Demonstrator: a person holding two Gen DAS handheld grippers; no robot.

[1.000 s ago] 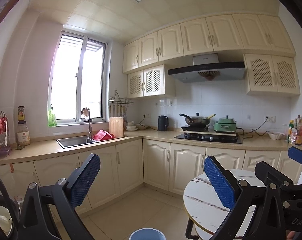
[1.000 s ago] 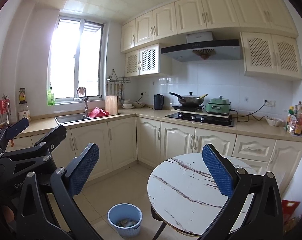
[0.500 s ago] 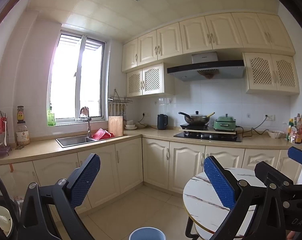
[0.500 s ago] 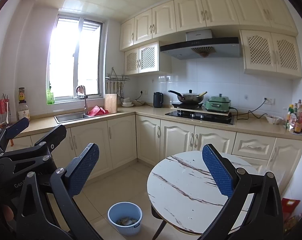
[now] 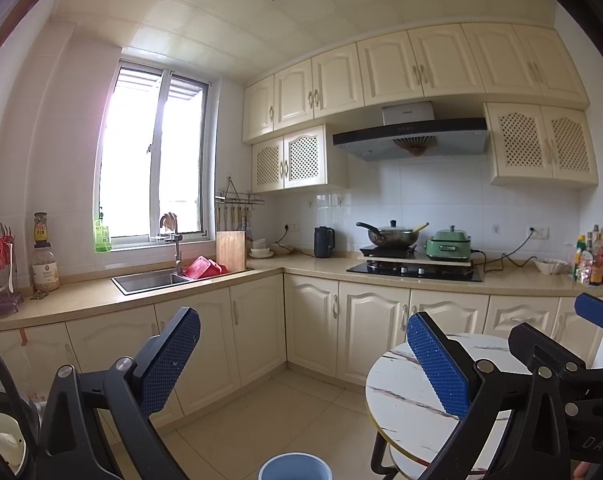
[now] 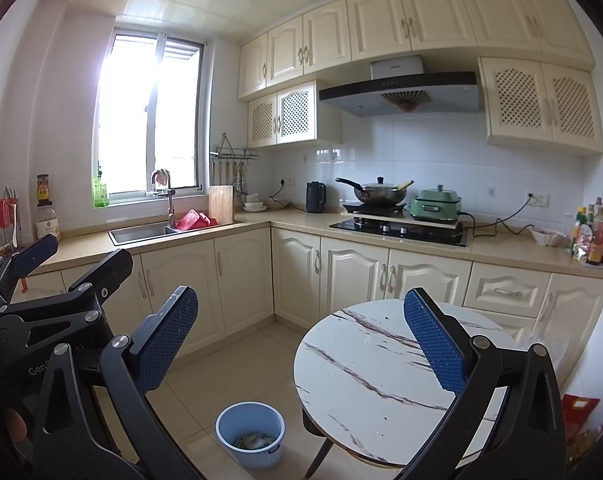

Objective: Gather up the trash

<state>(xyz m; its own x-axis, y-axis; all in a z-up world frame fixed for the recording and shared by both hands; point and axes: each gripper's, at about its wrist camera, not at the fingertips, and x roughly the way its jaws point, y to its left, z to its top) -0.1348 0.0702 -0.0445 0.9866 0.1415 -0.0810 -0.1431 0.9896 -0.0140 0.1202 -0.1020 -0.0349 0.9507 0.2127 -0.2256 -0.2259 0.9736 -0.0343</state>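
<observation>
A blue waste bin (image 6: 250,434) stands on the tiled floor left of a round marble-top table (image 6: 365,364); scraps of trash lie in its bottom. Its rim also shows at the bottom of the left wrist view (image 5: 295,467). My right gripper (image 6: 301,344) is open and empty, held high above the bin and table. My left gripper (image 5: 303,360) is open and empty, raised over the floor. The left gripper's body shows at the left of the right wrist view (image 6: 33,308). The tabletop (image 5: 401,396) carries no visible trash.
An L-shaped kitchen counter (image 6: 501,252) runs along the walls with a sink (image 6: 141,234), kettle (image 6: 314,197), wok on a hob (image 6: 379,194), green cooker (image 6: 435,204) and bottles (image 6: 591,236). A red bag (image 6: 577,408) lies on the floor at right.
Both views have tilted slightly upward, so the kitchen sits a little lower in frame. Both grippers stay open and empty.
</observation>
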